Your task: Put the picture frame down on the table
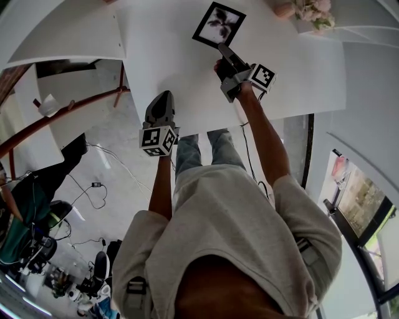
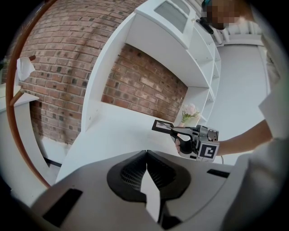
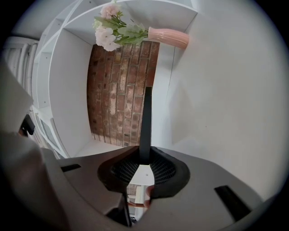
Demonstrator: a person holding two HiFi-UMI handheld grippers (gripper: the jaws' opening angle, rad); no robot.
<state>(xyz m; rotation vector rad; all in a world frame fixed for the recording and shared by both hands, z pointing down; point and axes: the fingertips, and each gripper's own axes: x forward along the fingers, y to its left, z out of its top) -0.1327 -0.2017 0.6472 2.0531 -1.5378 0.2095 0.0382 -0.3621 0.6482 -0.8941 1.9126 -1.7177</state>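
Right gripper [image 1: 223, 50] clamped on one edge of the black picture frame [image 1: 219, 25] — frame held over the white table [image 1: 156, 56], left gripper [image 1: 163, 96] jaws pressed together on nothing, pink vase [image 3: 169, 37] holding pale pink flowers [image 3: 108, 27], black-and-white square markers on each gripper's cube [image 1: 263, 76].

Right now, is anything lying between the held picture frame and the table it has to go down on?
Nothing visible does. The right gripper is shut on the picture frame by its edge, over a bare stretch of the white table. The vase of flowers stands well off to the side, near the table's far corner.
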